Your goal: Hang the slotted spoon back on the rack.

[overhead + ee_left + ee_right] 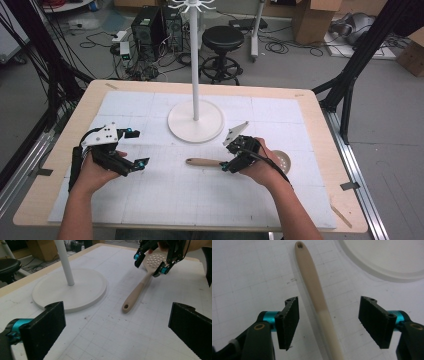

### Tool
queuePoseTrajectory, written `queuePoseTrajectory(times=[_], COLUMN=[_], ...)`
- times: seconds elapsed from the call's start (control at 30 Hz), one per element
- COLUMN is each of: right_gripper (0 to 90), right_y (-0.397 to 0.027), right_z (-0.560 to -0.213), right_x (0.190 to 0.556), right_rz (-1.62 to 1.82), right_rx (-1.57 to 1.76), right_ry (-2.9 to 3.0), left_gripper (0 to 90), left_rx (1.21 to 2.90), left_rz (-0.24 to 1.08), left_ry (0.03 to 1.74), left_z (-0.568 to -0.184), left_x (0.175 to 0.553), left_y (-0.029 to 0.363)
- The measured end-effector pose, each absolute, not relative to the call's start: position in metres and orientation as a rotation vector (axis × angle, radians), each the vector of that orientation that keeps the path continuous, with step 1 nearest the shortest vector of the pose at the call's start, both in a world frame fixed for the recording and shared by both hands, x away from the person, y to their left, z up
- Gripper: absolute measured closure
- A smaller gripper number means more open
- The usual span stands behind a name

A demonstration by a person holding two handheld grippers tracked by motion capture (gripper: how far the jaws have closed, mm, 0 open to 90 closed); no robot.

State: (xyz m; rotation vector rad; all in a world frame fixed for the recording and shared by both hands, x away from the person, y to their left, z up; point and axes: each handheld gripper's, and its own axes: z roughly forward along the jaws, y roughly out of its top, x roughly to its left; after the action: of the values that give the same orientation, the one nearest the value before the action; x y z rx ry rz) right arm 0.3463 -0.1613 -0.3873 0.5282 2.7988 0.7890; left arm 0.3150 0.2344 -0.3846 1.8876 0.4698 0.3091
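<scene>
Right of centre in the high view, the right gripper (pixel 226 166) sits over the middle of a slotted spatula (pixel 207 162). The spatula lies flat on the white gridded mat (pixel 165 200); its beige handle points toward the left of the frame and its perforated head peeks out behind the hand at the right. At left of centre the left gripper (pixel 136 148) hovers well apart from the spatula, its jaws spread with nothing between them. A white stand base (pixel 182 127) lies above the spatula in the frame, close to the handle but not touching.

Upper right in the left gripper view, the right gripper (pixel 149 265) straddles the spatula (pixel 140 288) where handle meets head. The handle runs down toward the centre of the frame, its end hole nearest the camera. The left gripper's (pixel 116 327) own jaws stand wide at the bottom corners.

Centre of the right gripper view, the spatula handle (pixel 314 290) passes between the right gripper's (pixel 329 322) two jaws, nearer the left one, with clear gaps on both sides. The jaws are partly spread and not pinching it.
</scene>
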Motion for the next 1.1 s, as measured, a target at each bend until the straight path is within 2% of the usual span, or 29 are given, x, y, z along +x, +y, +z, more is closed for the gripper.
queuePoseTrajectory(times=[0.33,0.73,0.87,1.0,1.1], right_gripper=[47.8,55.5,60.0,68.1,69.1], right_y=[-0.153,-0.145,-0.145,-0.143,-0.143], right_z=[-0.401,-0.417,-0.417,-0.416,-0.415], right_x=[0.354,0.362,0.365,0.364,0.364], right_rz=[0.666,0.528,0.541,0.515,0.508], right_rx=[0.563,0.589,0.599,0.563,0.549], right_ry=[2.886,2.947,2.975,2.991,2.993], left_gripper=[1.6,1.7,1.7,1.6,1.6], left_rx=[1.898,1.905,1.911,1.911,1.914], left_rz=[0.302,0.302,0.301,0.299,0.300], left_ry=[0.474,0.471,0.471,0.472,0.476], left_z=[-0.387,-0.388,-0.388,-0.388,-0.389], left_x=[0.316,0.317,0.317,0.317,0.317], left_y=[0.234,0.233,0.232,0.231,0.231])
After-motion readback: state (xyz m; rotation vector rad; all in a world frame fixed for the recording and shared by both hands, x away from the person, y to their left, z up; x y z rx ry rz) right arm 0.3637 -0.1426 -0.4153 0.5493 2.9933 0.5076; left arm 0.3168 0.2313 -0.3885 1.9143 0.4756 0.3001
